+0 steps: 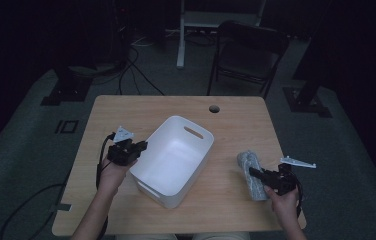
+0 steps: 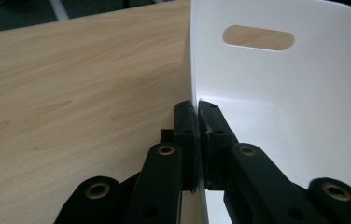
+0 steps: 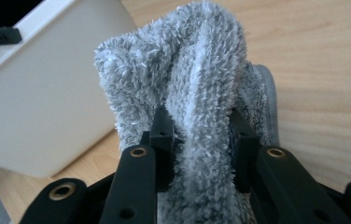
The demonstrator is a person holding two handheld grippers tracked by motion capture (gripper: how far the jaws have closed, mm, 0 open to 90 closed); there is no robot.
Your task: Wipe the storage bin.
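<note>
Nearest, at the bottom of the high view, two forearms come in over the front edge of the worktop (image 1: 226, 200), a light wooden top.

The right hand (image 1: 283, 200) holds the right tool (image 1: 256, 173) at the worktop's right side. Its jaws are closed on a grey, fluffy towel (image 1: 252, 172), bunched into a roll that lies on the wood, well apart from the bin. In the right gripper view the towel (image 3: 197, 93) bulges up between the two black jaws, whose pads press into its pile from either side, and the right tool (image 3: 200, 135) has it pinched at the near end. Just beyond, on the left of that view, stands the bin's outer wall (image 3: 38, 107).

The left hand (image 1: 111, 172) holds the left tool (image 1: 142, 146) at the bin's left rim. In the left gripper view the left tool (image 2: 197, 109) is clamped on the thin white wall of the bin (image 2: 304, 116), one jaw outside over the wood and one inside; the pads meet on the wall's edge.

The bin (image 1: 173, 160) is white, rounded and oblong, set askew in the middle of the worktop, with a slot handle in its far end wall.

Farther back, a round hole (image 1: 214, 108) sits near the worktop's far edge. Beyond it, on the dark floor, stand a folding chair (image 1: 248, 55) and loose cables (image 1: 131, 70).
</note>
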